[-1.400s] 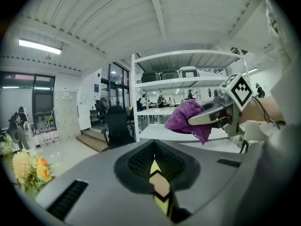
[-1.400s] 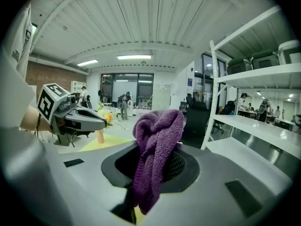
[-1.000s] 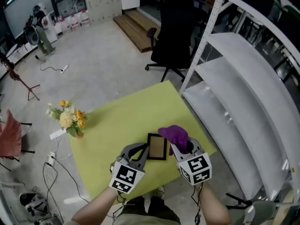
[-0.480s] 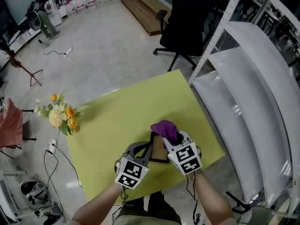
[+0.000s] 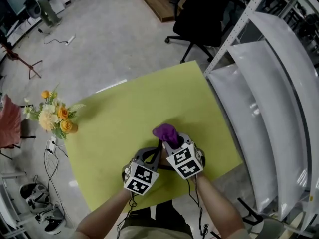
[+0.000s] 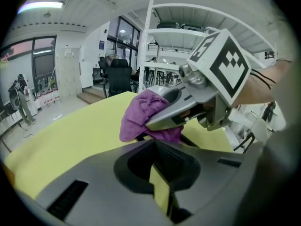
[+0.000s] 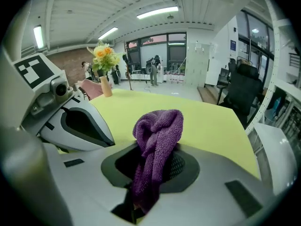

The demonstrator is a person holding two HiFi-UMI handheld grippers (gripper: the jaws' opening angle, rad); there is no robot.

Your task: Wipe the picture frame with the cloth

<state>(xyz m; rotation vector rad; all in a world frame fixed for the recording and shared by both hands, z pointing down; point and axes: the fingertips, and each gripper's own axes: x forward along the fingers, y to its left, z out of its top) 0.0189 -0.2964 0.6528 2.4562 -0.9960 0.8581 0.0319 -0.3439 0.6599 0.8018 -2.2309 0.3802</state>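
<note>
The picture frame (image 5: 160, 148) lies flat near the front edge of the yellow-green surface (image 5: 129, 113). From the head view I see only a dark strip of it, because my two tools cover the rest. The purple cloth (image 5: 166, 132) is bunched over its far side, and in the left gripper view dark frame edges poke out beneath the cloth.

My right hand-held gripper (image 5: 172, 142) has its jaws clamped on the cloth, which hangs down between them and puffs out beyond the tips. My left hand-held gripper (image 5: 153, 156) sits just beside it at the frame's left. Its jaws are drawn almost together, leaving a thin slit where the surface shows through. I make out nothing held in them.

I judge the wiping is under way, with the cloth down on the frame. How much of the frame is already clean I cannot tell. Further off on the surface stands a vase of flowers (image 5: 52, 116).
</note>
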